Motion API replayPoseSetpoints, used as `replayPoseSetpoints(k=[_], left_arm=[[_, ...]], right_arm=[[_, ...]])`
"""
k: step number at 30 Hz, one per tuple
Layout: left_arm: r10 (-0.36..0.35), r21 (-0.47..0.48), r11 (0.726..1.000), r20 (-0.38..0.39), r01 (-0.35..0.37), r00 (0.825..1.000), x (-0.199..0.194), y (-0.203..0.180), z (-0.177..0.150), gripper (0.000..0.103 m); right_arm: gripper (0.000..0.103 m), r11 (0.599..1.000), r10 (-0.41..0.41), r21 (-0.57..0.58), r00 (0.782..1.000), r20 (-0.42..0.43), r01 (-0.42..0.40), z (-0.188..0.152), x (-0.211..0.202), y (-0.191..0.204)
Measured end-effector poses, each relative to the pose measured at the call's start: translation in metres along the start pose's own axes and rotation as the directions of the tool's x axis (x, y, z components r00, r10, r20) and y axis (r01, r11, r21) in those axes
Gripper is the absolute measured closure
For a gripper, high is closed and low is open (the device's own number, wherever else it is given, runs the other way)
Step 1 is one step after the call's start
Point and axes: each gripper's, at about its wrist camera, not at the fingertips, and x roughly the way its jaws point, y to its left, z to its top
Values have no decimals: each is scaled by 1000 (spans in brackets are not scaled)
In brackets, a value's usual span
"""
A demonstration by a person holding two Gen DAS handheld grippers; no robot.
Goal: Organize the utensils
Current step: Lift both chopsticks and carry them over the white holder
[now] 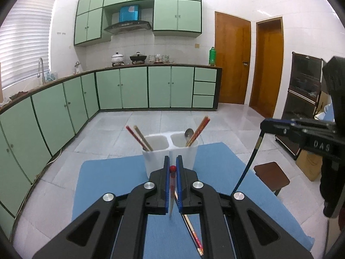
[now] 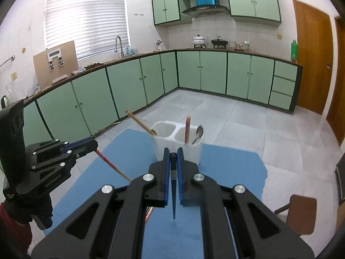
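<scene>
The left gripper [image 1: 173,161] is closed on a red-tipped chopstick [image 1: 172,185], which runs down between the blue pads [image 1: 167,185] toward 6 o'clock; seen from the right wrist view, that same gripper [image 2: 92,144] sits at 9 o'clock with the chopstick [image 2: 112,166] slanting out toward the mat. The right gripper [image 2: 173,153] is clamped on a dark blue chopstick [image 2: 173,190], its point hanging just above the blue mat [image 2: 226,172]. In the left wrist view the right gripper [image 1: 264,126] appears at 3 o'clock, the dark stick [image 1: 248,164] dropping from it. A white two-cup holder [image 1: 170,151] stands on the mat [image 1: 107,183] at 12 o'clock of both grippers. Its left cup holds two chopsticks [image 1: 139,138] leaning toward 10 o'clock; its right cup holds a spoon [image 1: 188,135] and orange chopsticks [image 1: 198,131] leaning toward 1 o'clock. One more pair of chopsticks [image 1: 194,233] lies flat on the mat under the left gripper. A brown stool [image 1: 271,178] stands at 4 o'clock beside the mat.
</scene>
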Motion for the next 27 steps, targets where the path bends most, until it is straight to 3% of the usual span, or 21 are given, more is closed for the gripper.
replayPoseSetpoints(k=[10,19,23,27], left_arm=[[-12,33,999,106,9,994,-1,0,58,97],[-18,56,998,233,5,972,17,-3,128,97],[-3,48,999,270,-11,963,36,1,147,97],[15,29,999,261,-23,965,64,10,148,97]], right_arm=[[97,998,-51,-15,989,136,54,70,-11,-28],[97,999,-48,1,971,233,50,132,25,-50],[97,1000,-17,-4,972,236,19,142,48,-54],[97,1000,0,3,981,195,0,141,81,-56]])
